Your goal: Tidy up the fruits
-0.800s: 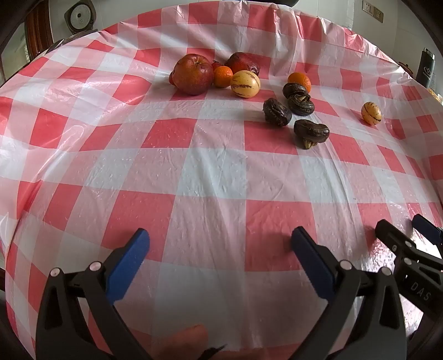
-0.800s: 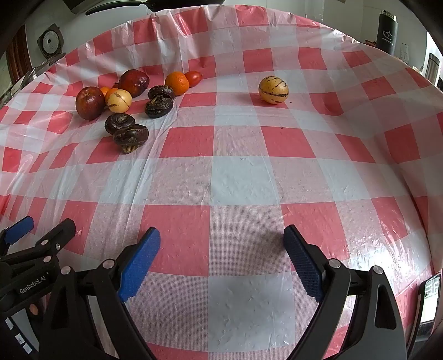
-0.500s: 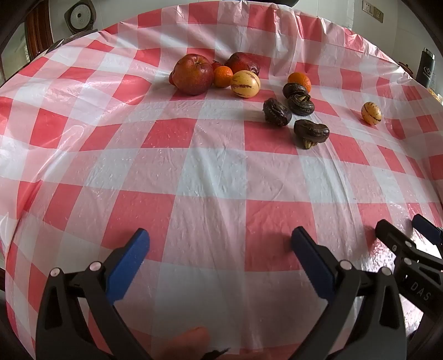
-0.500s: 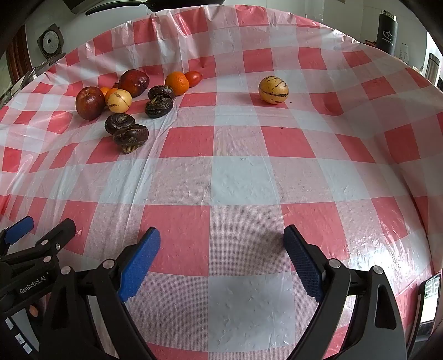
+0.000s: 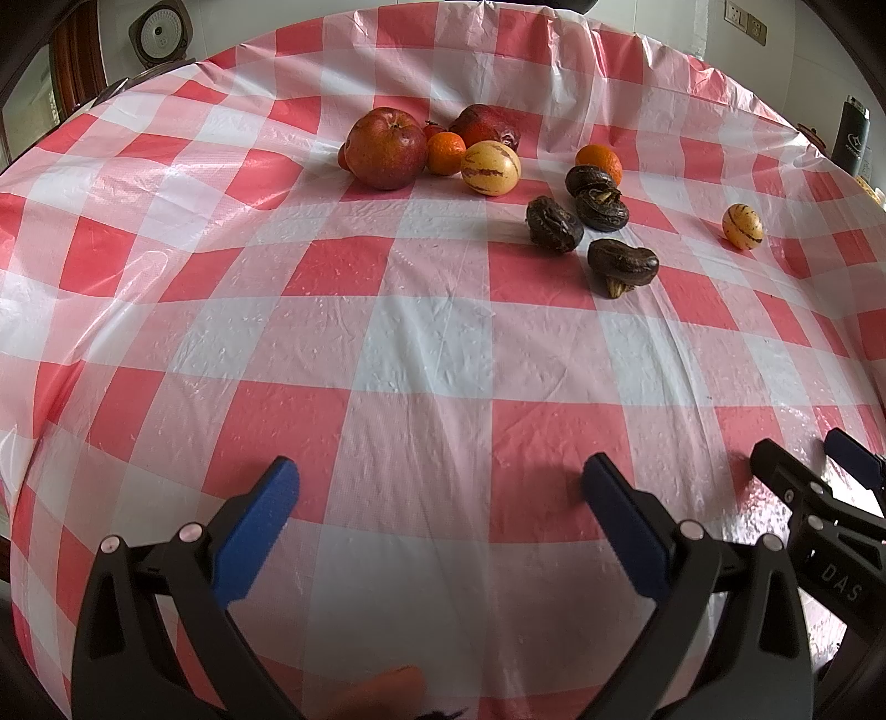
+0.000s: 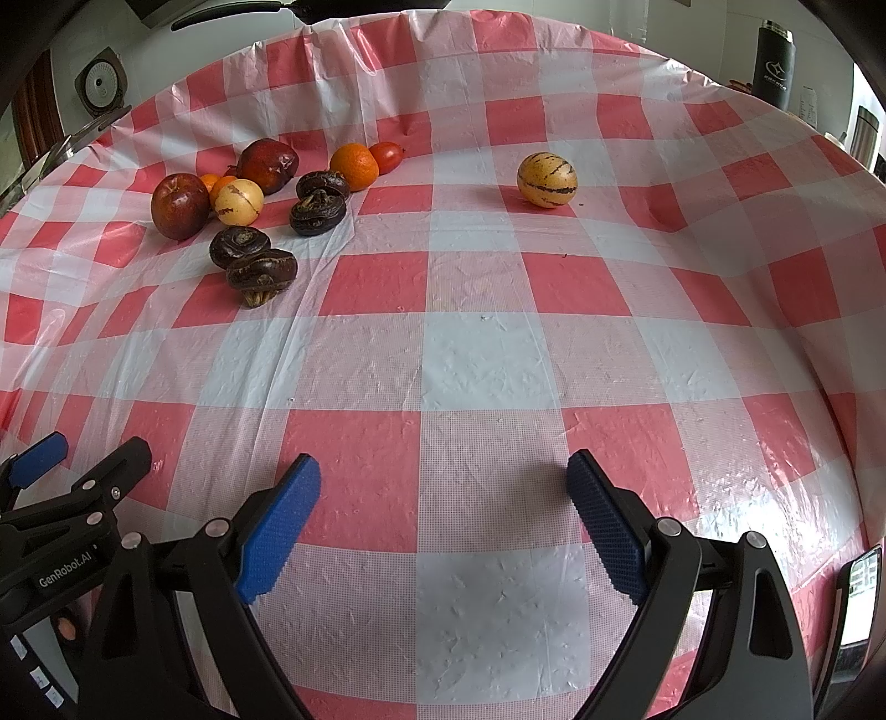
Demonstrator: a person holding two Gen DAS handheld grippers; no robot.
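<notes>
Fruits lie at the far side of a red-and-white checked table [image 5: 432,343]. In the left wrist view: a red apple [image 5: 387,148], a small orange [image 5: 446,153], a striped yellow melon [image 5: 491,168], a dark red fruit [image 5: 486,126], another orange [image 5: 599,162], several dark wrinkled fruits [image 5: 554,225] and a lone striped melon [image 5: 742,225] at the right. In the right wrist view that lone melon [image 6: 547,180] lies apart from the cluster [image 6: 252,199]. My left gripper [image 5: 440,490] and right gripper [image 6: 443,493] are open and empty, low over the near table.
A dark flask [image 6: 774,63] stands beyond the table at the far right. A round white appliance [image 5: 160,34] is at the far left. The right gripper's side [image 5: 814,498] shows at the right of the left wrist view. A small red tomato [image 6: 386,156] lies behind an orange.
</notes>
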